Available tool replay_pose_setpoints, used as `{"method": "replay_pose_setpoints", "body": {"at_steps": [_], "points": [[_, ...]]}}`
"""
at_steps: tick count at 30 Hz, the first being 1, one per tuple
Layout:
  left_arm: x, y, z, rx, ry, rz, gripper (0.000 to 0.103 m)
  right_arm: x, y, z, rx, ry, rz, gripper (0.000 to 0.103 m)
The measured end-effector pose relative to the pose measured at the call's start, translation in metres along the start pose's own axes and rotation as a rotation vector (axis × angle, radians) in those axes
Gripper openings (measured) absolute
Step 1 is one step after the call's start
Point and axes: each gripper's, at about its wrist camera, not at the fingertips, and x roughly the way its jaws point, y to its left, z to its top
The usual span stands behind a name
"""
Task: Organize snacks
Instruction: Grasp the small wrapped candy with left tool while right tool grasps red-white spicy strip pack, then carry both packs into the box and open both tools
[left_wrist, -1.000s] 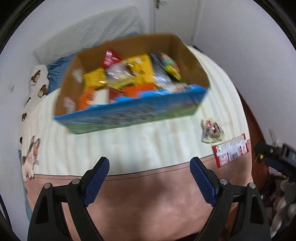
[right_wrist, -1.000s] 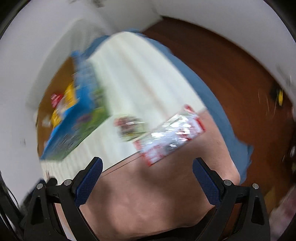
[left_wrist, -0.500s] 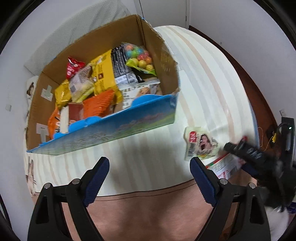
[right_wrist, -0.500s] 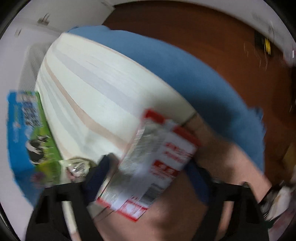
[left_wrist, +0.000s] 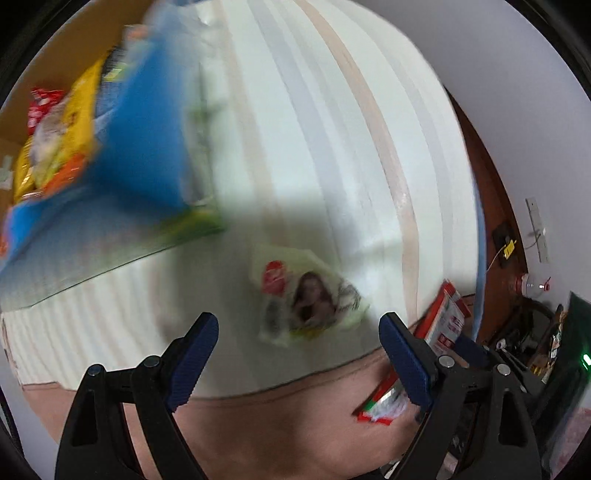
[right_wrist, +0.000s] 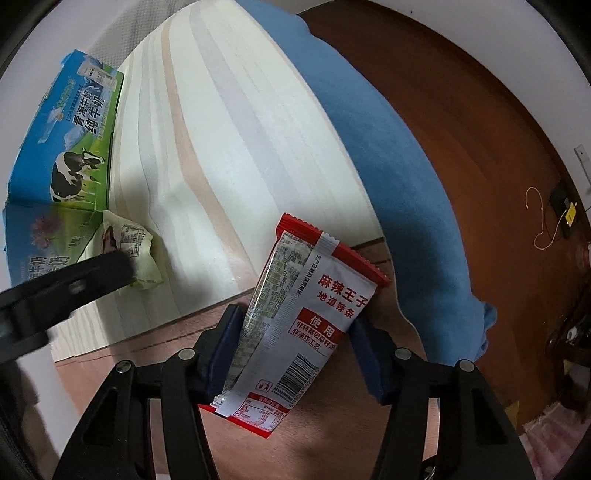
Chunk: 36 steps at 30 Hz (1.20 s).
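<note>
My right gripper is shut on a red and silver snack packet, which lies on the bed's pink edge; it also shows in the left wrist view. My left gripper is open, its fingers on either side of a small pale green packet with a woman's face, just above it. That packet shows in the right wrist view with a left finger over it. The blue milk carton box holds several snacks.
The box stands on the striped bedspread. A blue sheet hangs over the bed's right side above a brown wooden floor. Cables and a bottle lie by the wall.
My right gripper has closed on the red and silver packet. My left gripper has swung right and down from the box to the small green packet.
</note>
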Motion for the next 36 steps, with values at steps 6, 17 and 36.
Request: {"method": "replay_pose_setpoints", "body": {"at_steps": [6,17,36], "points": [[0.019,-0.006,0.004,0.030,-0.013,0.016,0.060,0.002,-0.008,0.004,-0.024,0.016,-0.018,0.061],[0.011,0.047,-0.066,-0.037,-0.035,0.034,0.060,0.009,0.030,-0.007,-0.152,0.046,-0.065,0.061],[0.018,0.219,-0.179,-0.478,-0.024,-0.063,0.060,0.060,0.241,-0.089,-0.819,0.134,-0.232,0.063]]}}
